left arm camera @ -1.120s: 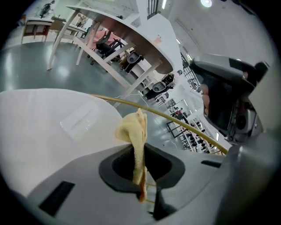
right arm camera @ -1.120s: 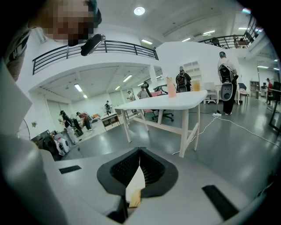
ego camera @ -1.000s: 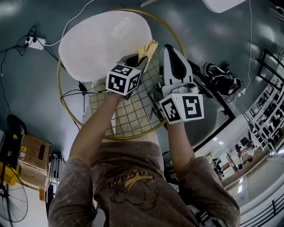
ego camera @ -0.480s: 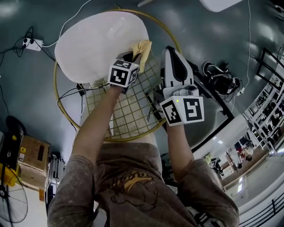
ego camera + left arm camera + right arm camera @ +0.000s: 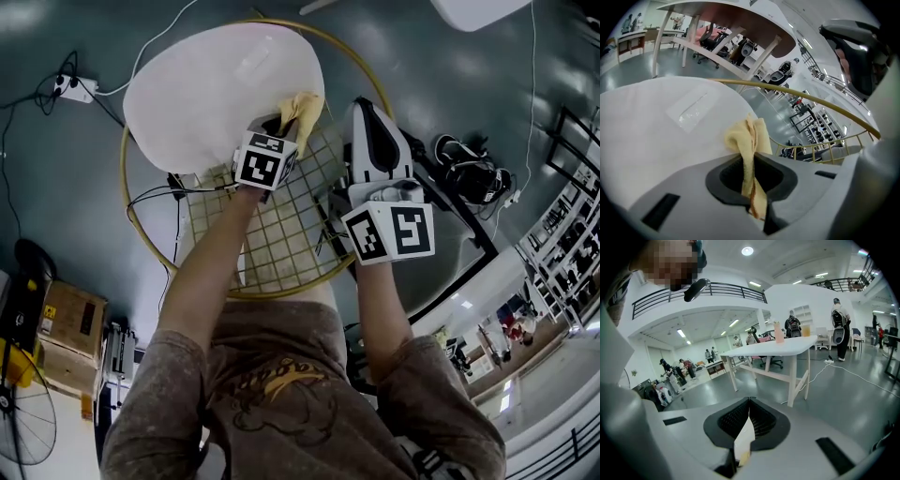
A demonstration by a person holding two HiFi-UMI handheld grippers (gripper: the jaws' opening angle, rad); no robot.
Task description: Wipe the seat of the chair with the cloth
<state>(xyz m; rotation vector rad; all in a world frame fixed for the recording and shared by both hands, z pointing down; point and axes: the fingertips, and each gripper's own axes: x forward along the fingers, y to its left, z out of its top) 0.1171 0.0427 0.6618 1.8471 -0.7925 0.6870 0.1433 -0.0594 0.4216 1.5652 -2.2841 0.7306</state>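
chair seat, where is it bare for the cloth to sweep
Nearly all the white seat is bare, ringed by the gold hoop. Crowded only at the edge where the left gripper pinches the cloth beside the wire grid.

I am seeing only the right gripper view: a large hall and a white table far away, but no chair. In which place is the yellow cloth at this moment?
Observer: The left gripper is shut on the crumpled yellow cloth.
Operator: Does the cloth lie on the seat?
Observer: It is at the right edge of the rounded white chair seat. I cannot tell whether it touches.
Operator: In my view the jaws are shut on a pale strip. Where is this gripper?
Observer: The right gripper is to the right of the left one, not over the seat, by the thin gold hoop of the chair.
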